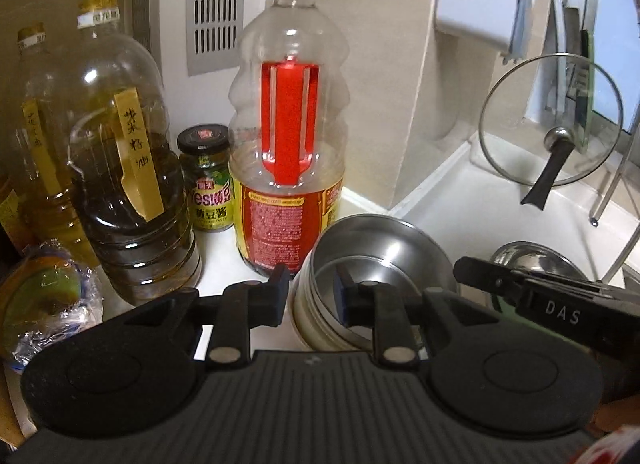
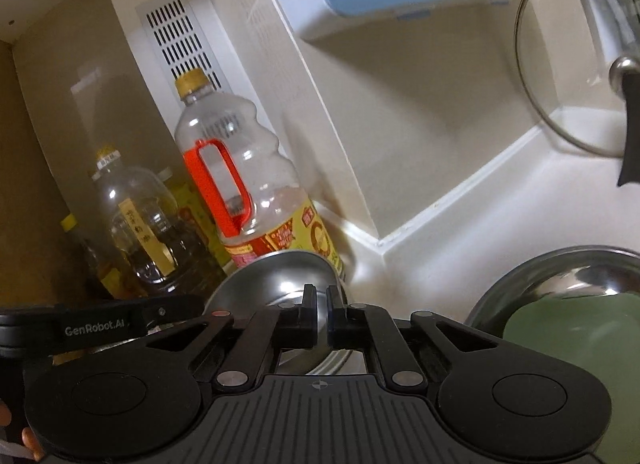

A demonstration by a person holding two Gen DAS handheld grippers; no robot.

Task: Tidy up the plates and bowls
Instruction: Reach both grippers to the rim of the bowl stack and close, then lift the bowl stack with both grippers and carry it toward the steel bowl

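A small steel bowl (image 1: pixel 380 260) rests on top of a stack of pale bowls (image 1: pixel 316 328) on the white counter. My left gripper (image 1: pixel 312 296) straddles the steel bowl's left rim with a gap on each side, so it is open. My right gripper (image 2: pixel 323 318) is shut on the same bowl's right rim (image 2: pixel 280 276); in the left wrist view it comes in from the right (image 1: pixel 472 270). A larger steel bowl (image 2: pixel 568 280) with a green plate (image 2: pixel 572 336) inside sits to the right.
Oil bottles (image 1: pixel 120 167), a sauce jar (image 1: pixel 208 179) and a tall red-handled bottle (image 1: pixel 288 135) stand close behind and left of the stack. A glass lid (image 1: pixel 552 123) hangs on a rack at the right. A wrapped bundle (image 1: pixel 48 300) lies at the left.
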